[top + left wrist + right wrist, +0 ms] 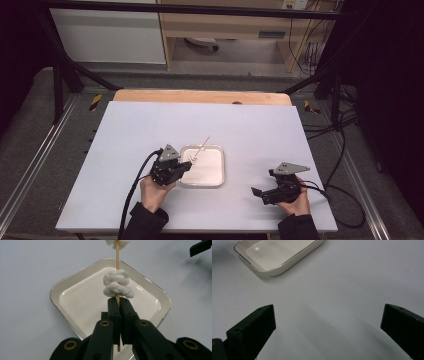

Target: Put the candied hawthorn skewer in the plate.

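Holding a thin wooden skewer (201, 149) over the shallow cream square dish (217, 172), the left gripper (187, 165) sits mid-table in the high view. Its own view shows jaws clamped on the skewer below knotted white dough-like lumps (117, 284), perhaps marshmallow. The right gripper (328, 332) hovers with jaws wide apart, near right of the dish; stripping the lumps likely needs it.

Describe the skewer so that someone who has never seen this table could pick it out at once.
Start at the white table and find the cream tray near its middle. The left tongs, shut, hold a thin wooden skewer above that tray. It is the one slim stick there, threaded with knotted white lumps.
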`<state>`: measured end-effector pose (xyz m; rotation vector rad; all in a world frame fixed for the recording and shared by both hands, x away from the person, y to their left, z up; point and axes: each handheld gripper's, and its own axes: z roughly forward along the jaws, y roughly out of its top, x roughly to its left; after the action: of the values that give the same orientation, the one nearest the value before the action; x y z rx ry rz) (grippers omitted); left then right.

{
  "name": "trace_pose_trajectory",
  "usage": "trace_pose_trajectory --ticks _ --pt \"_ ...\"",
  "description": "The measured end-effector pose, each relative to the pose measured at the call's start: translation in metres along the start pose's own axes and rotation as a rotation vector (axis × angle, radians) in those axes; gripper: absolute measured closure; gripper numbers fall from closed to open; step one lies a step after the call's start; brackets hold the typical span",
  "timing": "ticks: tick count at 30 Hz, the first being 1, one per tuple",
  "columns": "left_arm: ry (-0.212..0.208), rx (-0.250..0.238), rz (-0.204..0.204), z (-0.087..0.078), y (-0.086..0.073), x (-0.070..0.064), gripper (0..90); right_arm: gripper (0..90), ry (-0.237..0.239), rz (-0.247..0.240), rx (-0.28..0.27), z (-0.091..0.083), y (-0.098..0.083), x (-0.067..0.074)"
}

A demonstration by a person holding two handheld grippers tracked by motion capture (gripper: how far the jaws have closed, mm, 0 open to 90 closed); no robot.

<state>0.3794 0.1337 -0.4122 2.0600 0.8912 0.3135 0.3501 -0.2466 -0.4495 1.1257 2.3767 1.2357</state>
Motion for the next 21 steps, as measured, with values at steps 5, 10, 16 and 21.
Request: trace_pose_trajectory --ticks 5,10,16,21 --pt "0.009 0.032 0.01 0.009 0.001 -0.002 88.1 0.4 0.004 0.003 -0.002 0.0 -0.001 -0.001" --pt "0.02 0.071 0.022 0.015 -0.001 -0.005 88.1 0.4 0.007 0.001 -0.006 0.0 -0.001 0.0" --pt "0.037 0.121 0.023 0.024 -0.001 -0.008 87.9 0.4 0.01 0.006 0.002 0.001 -0.002 0.0" --pt "0.05 0.159 0.021 0.031 -0.002 -0.01 88.0 0.4 0.01 0.008 0.001 0.001 -0.002 -0.001"
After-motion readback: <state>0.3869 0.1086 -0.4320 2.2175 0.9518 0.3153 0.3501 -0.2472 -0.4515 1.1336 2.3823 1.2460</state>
